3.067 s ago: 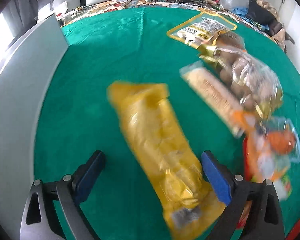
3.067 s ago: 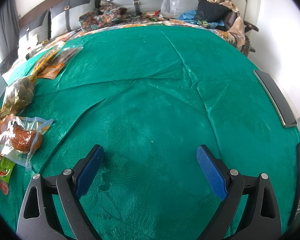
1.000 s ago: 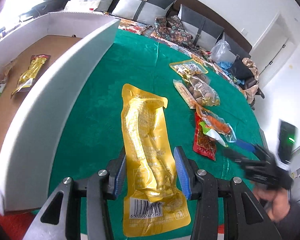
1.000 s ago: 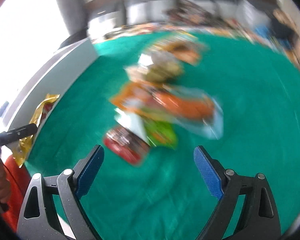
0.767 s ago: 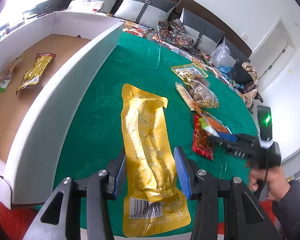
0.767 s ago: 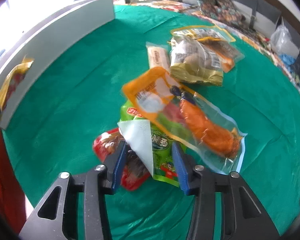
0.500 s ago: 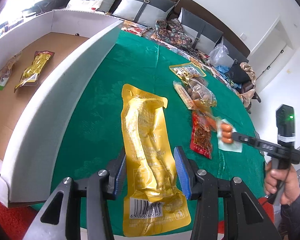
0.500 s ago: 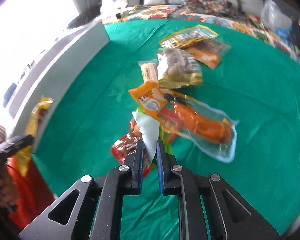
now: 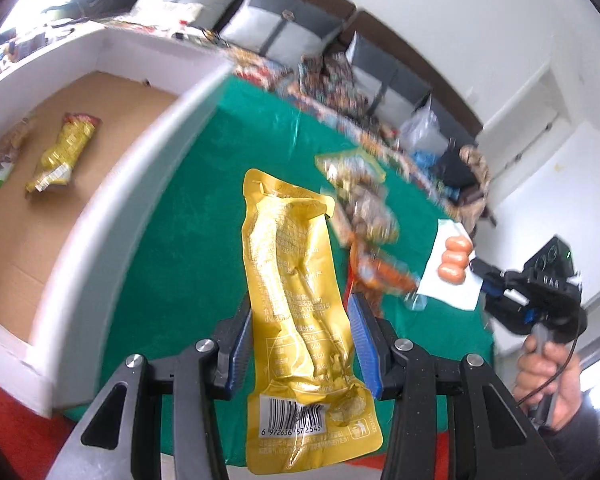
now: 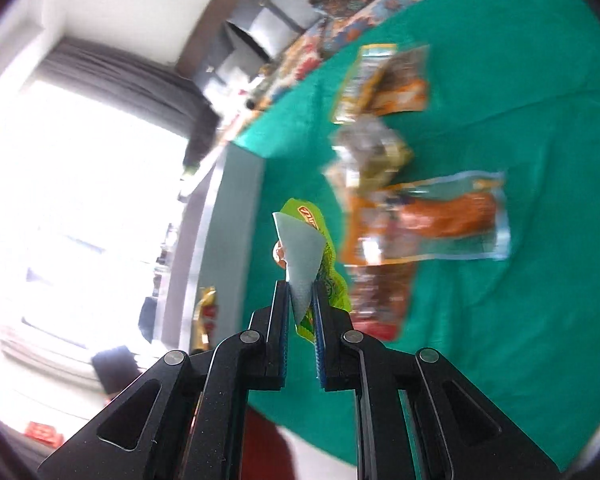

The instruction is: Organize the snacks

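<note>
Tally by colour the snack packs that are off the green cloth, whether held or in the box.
Gold: 2, the gold pouch in the left gripper and the gold packet in the box.
White: 1, the sausage pack in the right gripper.
Green-ended: 1, the edge packet in the box.
Total: 4.

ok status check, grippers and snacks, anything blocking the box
Left gripper shut on yellow pouch. Right gripper shut on white sausage pack, lifted off the table. Box wall close at left, two packs inside, nothing blocking.
</note>
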Demonstrator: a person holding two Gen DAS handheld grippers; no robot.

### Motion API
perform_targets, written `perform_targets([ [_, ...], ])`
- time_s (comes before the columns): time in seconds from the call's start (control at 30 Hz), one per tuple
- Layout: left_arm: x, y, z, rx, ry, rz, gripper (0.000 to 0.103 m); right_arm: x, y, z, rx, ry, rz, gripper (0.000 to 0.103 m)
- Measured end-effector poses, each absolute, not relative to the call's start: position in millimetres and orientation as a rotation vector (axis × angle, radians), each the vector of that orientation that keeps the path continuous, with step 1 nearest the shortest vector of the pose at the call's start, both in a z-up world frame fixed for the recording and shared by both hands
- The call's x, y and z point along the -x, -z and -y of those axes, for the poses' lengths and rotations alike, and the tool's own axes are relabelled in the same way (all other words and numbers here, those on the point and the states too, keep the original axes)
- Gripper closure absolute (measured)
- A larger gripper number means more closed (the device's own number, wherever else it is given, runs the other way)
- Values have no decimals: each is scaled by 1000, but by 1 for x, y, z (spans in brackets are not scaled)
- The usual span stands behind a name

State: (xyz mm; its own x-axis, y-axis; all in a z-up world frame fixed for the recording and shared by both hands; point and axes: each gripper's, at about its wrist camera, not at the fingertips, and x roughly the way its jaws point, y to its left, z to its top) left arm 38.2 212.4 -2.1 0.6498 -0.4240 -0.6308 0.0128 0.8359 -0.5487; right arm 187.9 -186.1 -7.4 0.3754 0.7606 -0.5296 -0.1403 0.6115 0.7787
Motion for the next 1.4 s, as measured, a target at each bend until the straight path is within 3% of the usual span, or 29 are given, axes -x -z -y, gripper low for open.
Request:
perform_targets([
  [0.23, -23, -45, -327, 563, 52, -717, 59, -187, -58, 61, -683, -932, -993, 92],
  [0.43, -21, -42, -413, 488, -152, -735, 56, -183, -78, -93, -591, -1126, -1027, 91],
  [0.5, -24, -33, -431, 493, -182, -773, 34, -183, -67, -136, -566, -1142, -1067, 82],
  [0.53, -22, -28, -440, 503, -205, -783, 20, -183, -58, -149, -553, -1131, -1099, 67],
  [0.57, -18, -25, -446, 512, -229, -774, 18, -184, -49, -158, -540, -1110, -1131, 55],
  [0.6, -15, -24, -449, 515, -241, -764, 18, -185, -42, -162, -530, -1082, -1137, 53],
  [0.73, -1, -16, -438, 526, -231, -738, 18, -183, -28, -125, -404, -959, -1044, 46],
  [0.9, -11, -22, -355, 488, -64, -751, 15, -180, 11, -14, -118, -597, -885, 39],
  [1.03, -28, -29, -255, 400, 147, -782, 2, -179, 62, 102, 40, -251, -865, 39],
  [1.23, -65, 11, -136, 246, 306, -905, 1, -176, 100, 230, -3, 75, -881, 39],
  [1.4, -105, 64, -107, 138, 219, -990, 1, -199, 108, 287, -69, 181, -883, 39],
])
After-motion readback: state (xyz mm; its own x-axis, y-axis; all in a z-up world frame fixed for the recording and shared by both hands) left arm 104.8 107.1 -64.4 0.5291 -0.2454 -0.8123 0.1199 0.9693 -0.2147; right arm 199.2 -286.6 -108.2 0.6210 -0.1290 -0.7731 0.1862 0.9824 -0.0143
